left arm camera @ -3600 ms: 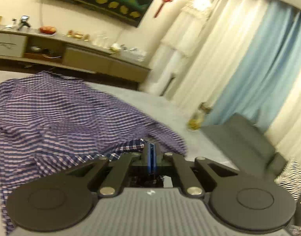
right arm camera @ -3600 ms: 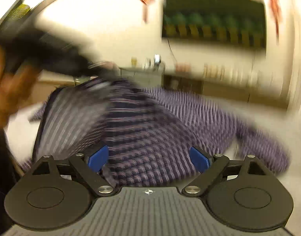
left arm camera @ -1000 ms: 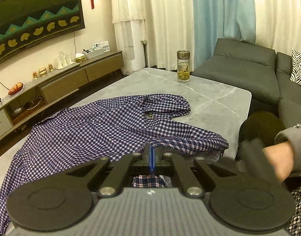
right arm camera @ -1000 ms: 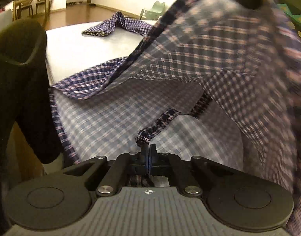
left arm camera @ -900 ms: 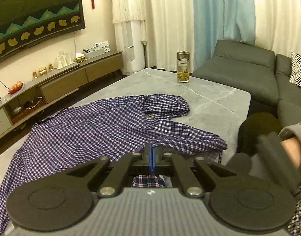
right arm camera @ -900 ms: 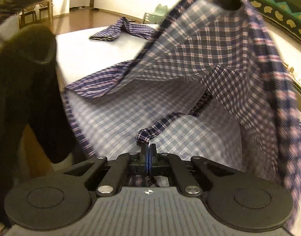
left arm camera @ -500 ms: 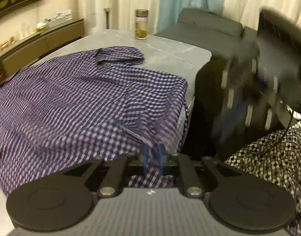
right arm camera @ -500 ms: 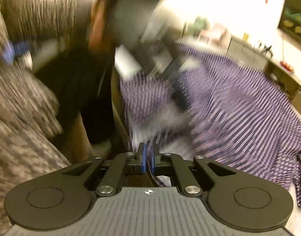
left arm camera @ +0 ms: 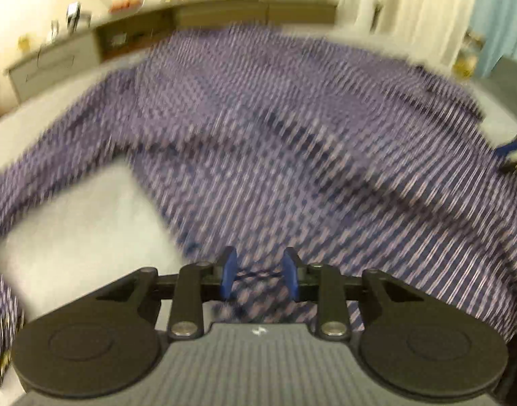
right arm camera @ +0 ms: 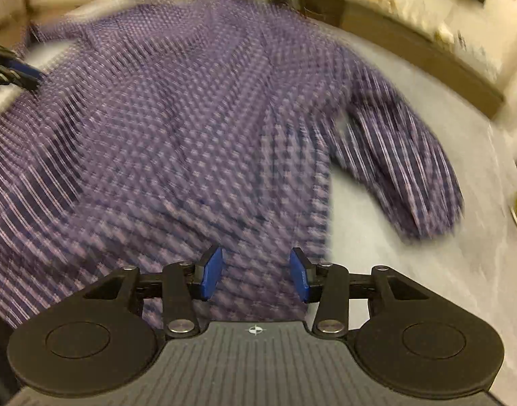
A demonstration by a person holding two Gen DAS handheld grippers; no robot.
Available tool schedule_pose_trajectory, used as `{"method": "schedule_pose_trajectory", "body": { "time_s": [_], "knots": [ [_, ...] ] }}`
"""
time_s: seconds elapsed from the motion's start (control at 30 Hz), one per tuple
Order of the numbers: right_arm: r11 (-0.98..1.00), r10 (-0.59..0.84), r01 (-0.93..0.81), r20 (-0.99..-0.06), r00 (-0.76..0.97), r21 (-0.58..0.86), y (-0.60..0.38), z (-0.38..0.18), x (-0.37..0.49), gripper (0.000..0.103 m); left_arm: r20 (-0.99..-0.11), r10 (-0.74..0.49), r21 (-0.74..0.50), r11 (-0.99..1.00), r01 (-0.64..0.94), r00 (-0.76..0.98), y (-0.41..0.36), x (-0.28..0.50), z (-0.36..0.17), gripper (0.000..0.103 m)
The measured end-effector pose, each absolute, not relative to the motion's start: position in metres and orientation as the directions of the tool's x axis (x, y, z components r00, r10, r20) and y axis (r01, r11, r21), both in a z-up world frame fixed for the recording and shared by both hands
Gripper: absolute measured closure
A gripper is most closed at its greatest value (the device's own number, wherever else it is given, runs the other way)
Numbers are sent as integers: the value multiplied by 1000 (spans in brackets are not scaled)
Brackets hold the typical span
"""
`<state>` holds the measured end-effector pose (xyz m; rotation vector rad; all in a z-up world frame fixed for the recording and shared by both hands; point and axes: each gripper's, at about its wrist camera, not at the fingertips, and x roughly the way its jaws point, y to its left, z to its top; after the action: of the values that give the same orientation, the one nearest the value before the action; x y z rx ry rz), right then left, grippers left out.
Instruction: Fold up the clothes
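Observation:
A purple-and-white checked shirt (left arm camera: 292, 155) lies spread across the pale grey table (left arm camera: 82, 223); both views are blurred by motion. My left gripper (left arm camera: 258, 275) is open over the shirt's near hem, with cloth under the gap between its blue pads. In the right wrist view the same shirt (right arm camera: 177, 128) fills the middle, one sleeve (right arm camera: 414, 169) curving off to the right. My right gripper (right arm camera: 255, 275) is open above the near hem, holding nothing. Each view catches the other gripper at its edge: the right gripper (left arm camera: 514, 149) and the left gripper (right arm camera: 11, 71).
A low wooden sideboard (left arm camera: 190, 23) with small items runs along the far wall. Pale and blue curtains (left arm camera: 461, 10) hang at the right. A glass jar (left arm camera: 465, 61) stands near the table's far right corner. Bare table surface (right arm camera: 427, 270) lies right of the shirt.
Both grippers were shut on the shirt's hem and have let go, now open. The shirt, lifted a second ago, lies spread on the table. Both cameras swung toward the sideboard.

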<state>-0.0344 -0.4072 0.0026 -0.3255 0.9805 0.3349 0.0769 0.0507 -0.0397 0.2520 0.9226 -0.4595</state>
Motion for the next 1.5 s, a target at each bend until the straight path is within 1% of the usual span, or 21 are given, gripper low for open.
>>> {"method": "schedule_pose_trajectory", "body": {
  "time_s": [0.1, 0.2, 0.27, 0.33, 0.43, 0.5, 0.53, 0.57, 0.6, 0.7, 0.77, 0.8, 0.83, 0.9, 0.97, 1.1, 1.17, 1.2, 1.3, 1.37, 1.5],
  "knots": [
    [854, 67, -478, -871, 487, -203, -417, 6, -32, 57, -808, -216, 61, 895, 442, 549, 58, 85, -33, 67],
    [901, 71, -399, -851, 520, -169, -451, 20, -11, 52, -801, -159, 107, 911, 399, 578, 65, 92, -26, 68],
    [976, 86, -211, -799, 595, -52, -487, 33, 15, 32, -794, -121, 137, 919, 369, 595, 70, 97, -21, 68],
    [999, 20, -44, -781, 624, -10, -511, 29, 46, 27, -782, -119, 140, 922, 360, 612, 68, 108, -13, 68],
    [998, -44, 64, -809, 586, -8, -525, 6, 79, 27, -765, -144, 129, 921, 368, 628, 61, 138, -7, 67],
    [997, -73, 49, -816, 573, -55, -519, -2, 88, 42, -755, -142, 133, 923, 361, 640, 56, 162, -9, 67],
    [997, -66, 19, -808, 586, -68, -513, -2, 90, 61, -756, -140, 116, 933, 341, 640, 59, 175, -13, 67],
    [993, -86, -11, -801, 593, -115, -506, 0, 95, 93, -757, -137, 100, 942, 321, 639, 62, 188, -16, 67],
    [983, -119, -37, -787, 605, -178, -499, 1, 98, 103, -758, -135, 84, 950, 301, 639, 66, 201, -20, 67],
    [794, -408, -22, -559, 722, -607, -469, 5, 103, 103, -775, -120, 43, 969, 242, 621, 85, 233, -31, 67],
    [520, -545, 63, -275, 792, -852, -449, 2, 103, 103, -782, -112, 46, 970, 237, 613, 95, 237, -31, 64],
    [366, -573, 131, -112, 812, -921, -444, -3, 102, 103, -786, -108, 48, 971, 234, 609, 100, 238, -31, 61],
    [316, -585, 165, -55, 809, -934, -443, -5, 104, 103, -789, -104, 49, 972, 232, 605, 105, 240, -31, 61],
    [433, -620, 124, -195, 760, -893, -452, -5, 113, 92, -796, -97, 52, 973, 227, 598, 115, 244, -31, 62],
    [600, -594, 123, -336, 731, -791, -459, -1, 111, 66, -775, -112, 50, 970, 238, 621, 116, 248, -21, 63],
    [880, -401, 157, -525, 751, -448, -466, 25, 100, 46, -761, -113, 62, 967, 245, 639, 117, 264, -17, 63],
    [968, -243, 147, -601, 761, -205, -474, 36, 100, 45, -767, -100, 75, 967, 243, 634, 117, 275, -22, 64],
    [986, -164, 137, -623, 765, -91, -477, 41, 101, 44, -769, -93, 81, 967, 242, 632, 117, 281, -24, 65],
    [999, -36, 46, -652, 757, -1, -474, 49, 122, 39, -774, -80, 86, 969, 230, 628, 121, 294, -31, 65],
    [999, 24, -45, -668, 744, -15, -453, 56, 148, 25, -774, -59, 87, 976, 198, 630, 128, 299, -32, 65],
    [978, 138, -208, -673, 726, -24, -403, 66, 226, 19, -749, -52, 91, 980, 179, 661, 135, 302, -20, 65]
  ]
}}
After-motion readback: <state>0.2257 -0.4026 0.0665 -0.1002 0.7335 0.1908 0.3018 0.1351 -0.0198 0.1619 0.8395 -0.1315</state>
